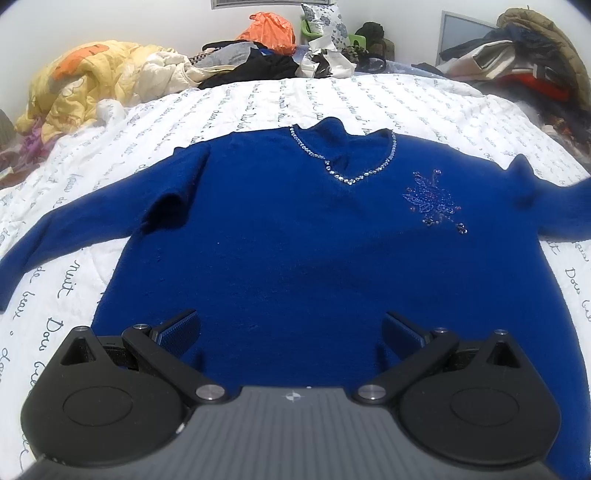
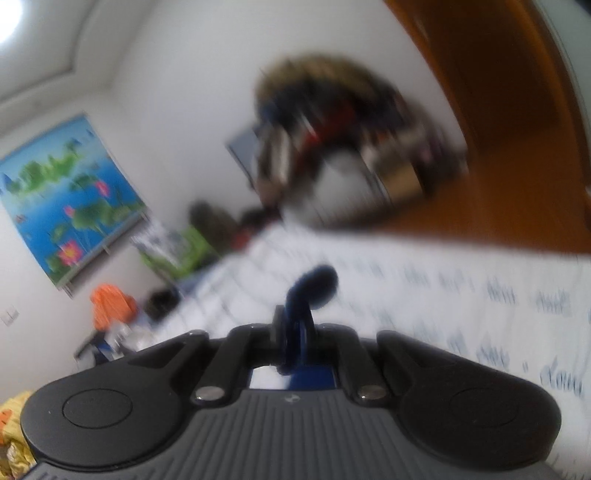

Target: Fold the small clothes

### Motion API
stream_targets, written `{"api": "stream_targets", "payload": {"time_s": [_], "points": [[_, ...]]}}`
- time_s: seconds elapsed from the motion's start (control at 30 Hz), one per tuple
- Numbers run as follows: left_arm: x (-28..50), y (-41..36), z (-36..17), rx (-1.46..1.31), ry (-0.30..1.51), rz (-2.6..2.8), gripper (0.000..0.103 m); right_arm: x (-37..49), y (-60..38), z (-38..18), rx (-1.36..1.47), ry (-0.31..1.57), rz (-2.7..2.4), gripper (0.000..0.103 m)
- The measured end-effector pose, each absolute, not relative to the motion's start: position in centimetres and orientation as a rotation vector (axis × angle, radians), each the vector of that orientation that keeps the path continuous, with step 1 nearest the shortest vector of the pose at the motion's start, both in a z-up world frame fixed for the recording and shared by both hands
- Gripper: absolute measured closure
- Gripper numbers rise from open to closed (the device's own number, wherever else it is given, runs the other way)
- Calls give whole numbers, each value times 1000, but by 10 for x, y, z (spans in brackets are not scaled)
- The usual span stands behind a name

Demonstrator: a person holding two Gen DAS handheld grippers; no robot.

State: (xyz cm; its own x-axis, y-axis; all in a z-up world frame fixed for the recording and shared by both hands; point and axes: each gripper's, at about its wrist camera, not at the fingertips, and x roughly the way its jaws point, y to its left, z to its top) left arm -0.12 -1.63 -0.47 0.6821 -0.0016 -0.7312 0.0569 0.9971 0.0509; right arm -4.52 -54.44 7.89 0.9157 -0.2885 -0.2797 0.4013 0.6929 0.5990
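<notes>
A royal-blue sweater (image 1: 295, 229) lies face up on the bed, with a sequin V-neckline (image 1: 347, 177) and a beaded flower (image 1: 432, 203) on its chest. Its left sleeve (image 1: 48, 236) stretches out flat; the right sleeve (image 1: 554, 206) rises off the bed toward the frame edge. My left gripper (image 1: 291, 328) hovers open over the sweater's lower hem, nothing between its pads. In the blurred right wrist view my right gripper (image 2: 293, 325) is shut on a fold of the blue sleeve (image 2: 317, 282), which sticks up past the fingertips.
The white bedspread (image 1: 184, 122) with printed script covers the bed. A yellow quilt (image 1: 85, 81) is heaped at the far left. Mixed clothes and an orange bag (image 1: 269, 31) line the far edge, and a coat pile (image 1: 524, 62) sits at the far right. A wooden door (image 2: 509, 122) stands behind.
</notes>
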Motion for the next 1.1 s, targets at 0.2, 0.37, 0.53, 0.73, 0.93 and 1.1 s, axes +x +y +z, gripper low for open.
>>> {"api": "stream_targets", "payload": {"time_s": [0.2, 0.37, 0.53, 0.73, 0.93, 1.1], "points": [[0, -6, -5, 41, 824, -12, 0, -21, -523, 96, 738, 250, -205, 97], [1, -1, -4, 35, 822, 0, 0, 6, -473, 82, 770, 392, 31, 97], [0, 3, -4, 36, 815, 15, 0, 29, -423, 74, 810, 480, 203, 97], [1, 12, -9, 11, 832, 31, 0, 47, -367, 88, 792, 495, 332, 96], [-1, 20, -8, 4, 828, 41, 0, 72, -294, 90, 728, 532, 464, 96], [-2, 30, -8, -21, 830, 59, 0, 99, -224, 74, 669, 619, 546, 96]]}}
